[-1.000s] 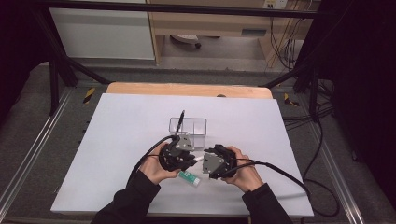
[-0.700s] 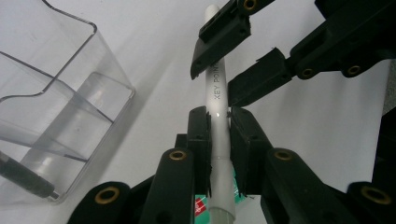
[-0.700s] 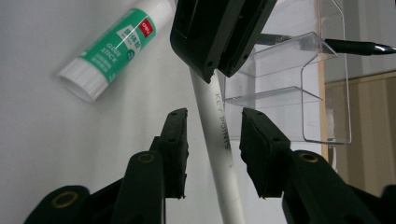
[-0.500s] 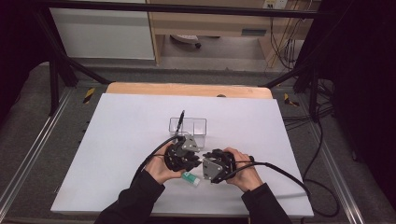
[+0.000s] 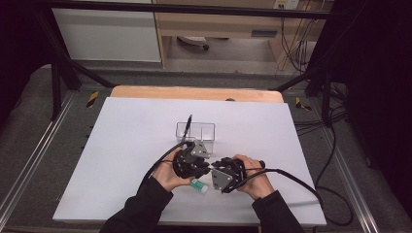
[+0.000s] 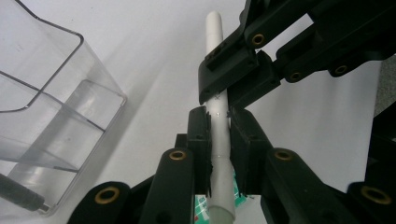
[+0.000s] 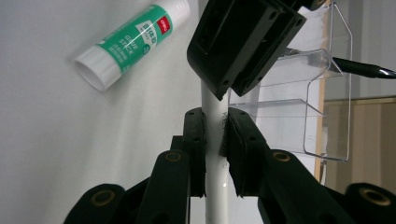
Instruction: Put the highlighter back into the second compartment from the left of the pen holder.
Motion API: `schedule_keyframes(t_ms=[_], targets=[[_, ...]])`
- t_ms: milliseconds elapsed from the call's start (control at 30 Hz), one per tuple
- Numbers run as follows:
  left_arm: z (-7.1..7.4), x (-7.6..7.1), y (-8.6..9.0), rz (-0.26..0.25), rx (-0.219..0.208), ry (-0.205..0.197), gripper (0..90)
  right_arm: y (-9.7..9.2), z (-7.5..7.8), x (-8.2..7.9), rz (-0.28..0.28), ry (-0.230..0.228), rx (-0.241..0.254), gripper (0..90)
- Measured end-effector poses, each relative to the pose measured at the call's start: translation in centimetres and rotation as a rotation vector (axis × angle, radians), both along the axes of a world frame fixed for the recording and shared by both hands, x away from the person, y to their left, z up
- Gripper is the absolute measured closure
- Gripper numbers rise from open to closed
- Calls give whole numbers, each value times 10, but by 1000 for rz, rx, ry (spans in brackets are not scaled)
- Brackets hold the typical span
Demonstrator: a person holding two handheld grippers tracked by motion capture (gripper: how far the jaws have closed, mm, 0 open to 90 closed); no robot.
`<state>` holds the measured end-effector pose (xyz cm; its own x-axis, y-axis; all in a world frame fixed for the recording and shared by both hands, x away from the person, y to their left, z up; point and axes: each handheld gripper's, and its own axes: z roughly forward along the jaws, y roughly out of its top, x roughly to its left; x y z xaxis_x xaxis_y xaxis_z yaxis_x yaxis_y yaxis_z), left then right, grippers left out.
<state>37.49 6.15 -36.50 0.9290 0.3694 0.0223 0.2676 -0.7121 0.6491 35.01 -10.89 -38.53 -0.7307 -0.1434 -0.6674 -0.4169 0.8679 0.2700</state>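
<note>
A slim white pen (image 6: 214, 32) is gripped by both grippers at once, just in front of the person. My left gripper (image 6: 218, 119) is shut on the pen's lower barrel. My right gripper (image 7: 215, 119) has just been closing its jaws, and its pads now press on the same white pen (image 7: 215, 196) further along. In the high view the left gripper (image 5: 204, 166) and right gripper (image 5: 217, 171) meet tip to tip above the white table (image 5: 121, 145). A green-and-white glue stick (image 5: 199, 185) lies on the table under the hands.
A clear plastic holder (image 5: 195, 131) stands just beyond the grippers, with a black pen (image 5: 188, 121) leaning in its left compartment. Cables trail from both grippers towards the table's front and right edge.
The two grippers have drawn slightly closer together over the glue stick. Both hands have otherwise kept to the same spot.
</note>
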Motion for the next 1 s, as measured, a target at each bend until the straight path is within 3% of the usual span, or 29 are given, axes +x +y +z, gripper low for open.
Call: schedule_keyframes(t_ms=[267, 400, 567, 700, 867, 1000], targets=[[1, 0, 11, -4, -49, 0, 754, 0, 2, -1, -22, 24, 32, 789], [3, -1, 21, 15, -44, -26, 646, -6, 3, 4, -94, 49, 58, 789], [1, -1, 36, 55, -70, -49, 534, -18, 4, 10, -170, 66, 86, 790], [-7, -3, 49, 83, -78, -72, 436, -27, 4, 13, -232, 109, 132, 789], [-18, -4, 67, 130, -70, -72, 332, -36, 5, 15, -276, 141, 182, 790], [-24, -3, 84, 180, -94, -68, 264, -42, 6, 16, -316, 174, 219, 790]])
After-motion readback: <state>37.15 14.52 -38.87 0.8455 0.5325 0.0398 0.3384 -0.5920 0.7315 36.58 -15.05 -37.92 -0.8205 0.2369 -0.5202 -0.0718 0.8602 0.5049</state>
